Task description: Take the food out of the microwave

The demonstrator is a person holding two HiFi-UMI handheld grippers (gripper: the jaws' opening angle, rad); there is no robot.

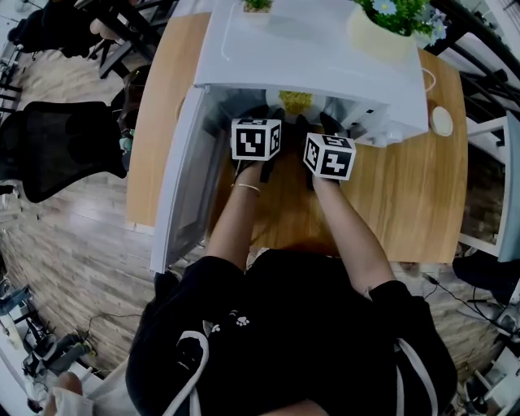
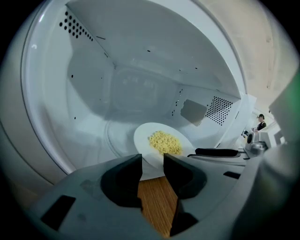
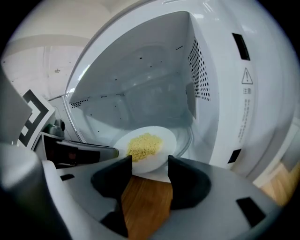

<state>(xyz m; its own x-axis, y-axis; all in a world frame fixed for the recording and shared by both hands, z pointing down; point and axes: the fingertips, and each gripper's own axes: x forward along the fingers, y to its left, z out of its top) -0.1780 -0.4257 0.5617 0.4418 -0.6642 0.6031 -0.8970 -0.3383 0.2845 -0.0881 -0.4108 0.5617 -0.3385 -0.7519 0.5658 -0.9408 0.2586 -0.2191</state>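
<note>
Where the white plate [image 2: 142, 138] sits, yellow food [image 2: 165, 142] lies heaped.

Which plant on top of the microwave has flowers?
The big plant in the cream pot, at right; the small plant at left shows only green.

A warning triangle [image 3: 247, 75] with an exclamation mark stood on the white front frame of the microwave [image 3: 262, 93], right of the cavity, in the right gripper view. Below it ran several lines of small print [image 3: 243, 118], set sideways and too small to read. The left gripper [image 2: 152, 161] and the right gripper [image 3: 150, 161] each carried a cube, the left cube [image 1: 257, 139] and the right cube [image 1: 330, 156], with black-and-white square markers: patterns only, no letters or numbers.
</note>
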